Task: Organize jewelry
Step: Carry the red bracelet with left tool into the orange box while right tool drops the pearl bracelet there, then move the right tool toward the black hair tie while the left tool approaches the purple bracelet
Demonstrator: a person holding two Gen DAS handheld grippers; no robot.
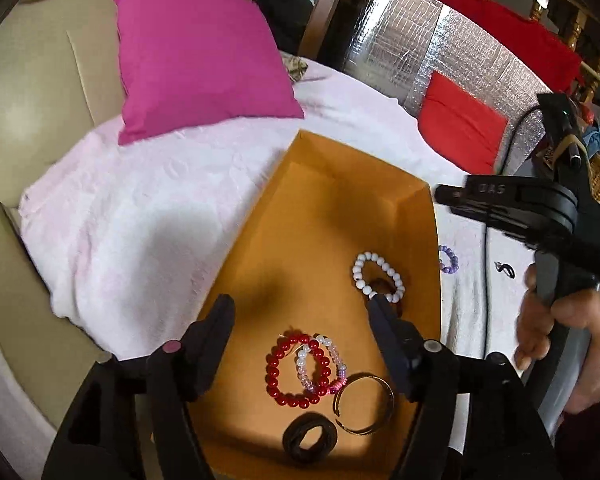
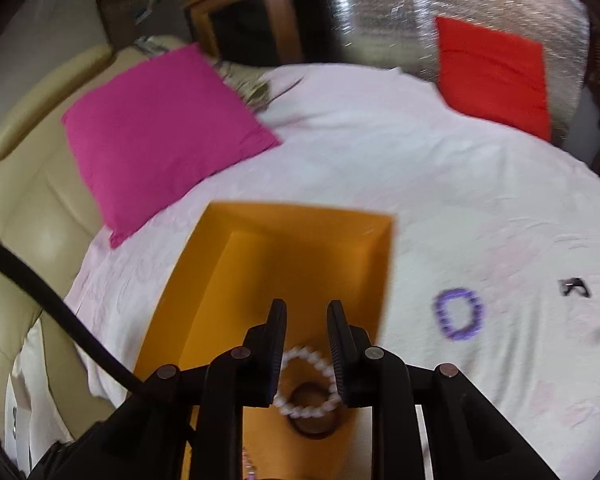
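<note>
An orange open box (image 1: 300, 184) lies on a pale pink blanket. In it lie a white bead bracelet (image 1: 376, 276) over a brown ring, a red bead bracelet (image 1: 278, 376), a pink-white bead bracelet (image 1: 320, 364), a gold bangle (image 1: 364, 404) and a dark braided ring (image 1: 310, 436). My left gripper (image 1: 300, 312) is open above the box. My right gripper (image 2: 306, 312) is open above the white bracelet (image 2: 306, 384), empty; it also shows in the left wrist view (image 1: 444, 196). A purple bead bracelet (image 2: 458, 314) lies on the blanket right of the box.
A magenta cushion (image 1: 200, 60) and a red cushion (image 1: 460, 128) rest on the blanket. A small black item (image 2: 576, 286) lies right of the purple bracelet. A beige sofa (image 1: 28, 92) is at left, a silver foil panel (image 1: 420, 48) behind.
</note>
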